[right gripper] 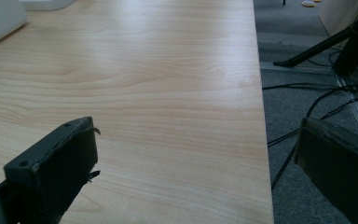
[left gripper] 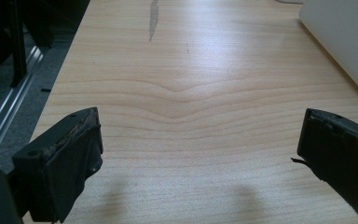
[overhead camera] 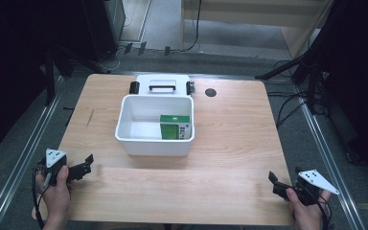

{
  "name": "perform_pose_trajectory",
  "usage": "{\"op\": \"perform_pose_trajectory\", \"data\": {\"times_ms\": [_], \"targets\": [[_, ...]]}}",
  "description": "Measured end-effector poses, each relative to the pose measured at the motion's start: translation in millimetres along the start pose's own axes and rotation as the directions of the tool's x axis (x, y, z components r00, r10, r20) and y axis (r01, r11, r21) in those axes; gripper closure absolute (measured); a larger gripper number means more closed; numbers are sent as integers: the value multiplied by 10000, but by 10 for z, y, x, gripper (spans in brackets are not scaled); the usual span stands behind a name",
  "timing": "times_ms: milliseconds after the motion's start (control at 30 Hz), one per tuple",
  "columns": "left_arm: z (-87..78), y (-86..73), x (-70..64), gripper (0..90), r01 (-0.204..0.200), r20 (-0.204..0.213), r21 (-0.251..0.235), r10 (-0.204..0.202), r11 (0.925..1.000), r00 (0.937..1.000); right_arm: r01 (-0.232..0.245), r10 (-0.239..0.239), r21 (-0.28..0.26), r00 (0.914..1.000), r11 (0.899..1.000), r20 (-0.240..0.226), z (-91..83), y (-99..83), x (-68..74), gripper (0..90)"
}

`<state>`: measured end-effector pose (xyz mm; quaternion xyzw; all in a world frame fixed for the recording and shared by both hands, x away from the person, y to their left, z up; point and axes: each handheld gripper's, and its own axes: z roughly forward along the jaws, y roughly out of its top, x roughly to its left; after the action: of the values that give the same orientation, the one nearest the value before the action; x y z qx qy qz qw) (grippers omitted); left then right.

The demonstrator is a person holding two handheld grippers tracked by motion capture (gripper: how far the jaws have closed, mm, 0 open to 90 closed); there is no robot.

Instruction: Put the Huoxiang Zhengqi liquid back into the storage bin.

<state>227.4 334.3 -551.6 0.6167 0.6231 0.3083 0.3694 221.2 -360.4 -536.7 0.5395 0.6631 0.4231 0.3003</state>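
Note:
An open white plastic box (overhead camera: pixel 130 143) stands at the middle of the wooden table (overhead camera: pixel 235 143). Inside it, at the right, lies a green carton (overhead camera: pixel 174 126). The box's white lid (overhead camera: pixel 163 84), with a black handle and black latches, lies flat just behind it. My left gripper (overhead camera: pixel 84 166) rests at the table's near left corner, open and holding nothing. My right gripper (overhead camera: pixel 274 184) sits at the near right corner, also open and holding nothing. In the left gripper view the box's white wall (left gripper: pixel 345 42) is at the upper right. The box's corner (right gripper: pixel 0 18) is at the upper left of the right gripper view.
A dark round hole (overhead camera: pixel 210 92) is set in the table at the back, right of the lid. A dark streak (overhead camera: pixel 90 118) marks the wood at the left. Cables (overhead camera: pixel 292 103) and black stand legs (overhead camera: pixel 287 67) lie on the grey floor to the right.

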Motion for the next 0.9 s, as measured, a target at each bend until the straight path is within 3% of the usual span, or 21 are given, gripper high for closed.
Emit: {"op": "perform_pose_trajectory", "data": {"times_ms": [300,467,767,900], "targets": [[2,0,5,9,44,54,5,-44,10000,10000,-619,619,-42,9981,9981,24,15,-87,-43,0],[2,1,6,9,58,49,29,-58,10000,10000,-197,199,-57,9990,9998,395,24,-88,2,0],[-1,-2,1,8,122,-89,-29,-122,9999,9999,122,-142,507,9991,9986,398,76,-70,39,0],[1,-1,1,9,108,-74,-20,-109,9999,9999,-1,-14,458,9994,9990,335,73,-70,18,0]]}}
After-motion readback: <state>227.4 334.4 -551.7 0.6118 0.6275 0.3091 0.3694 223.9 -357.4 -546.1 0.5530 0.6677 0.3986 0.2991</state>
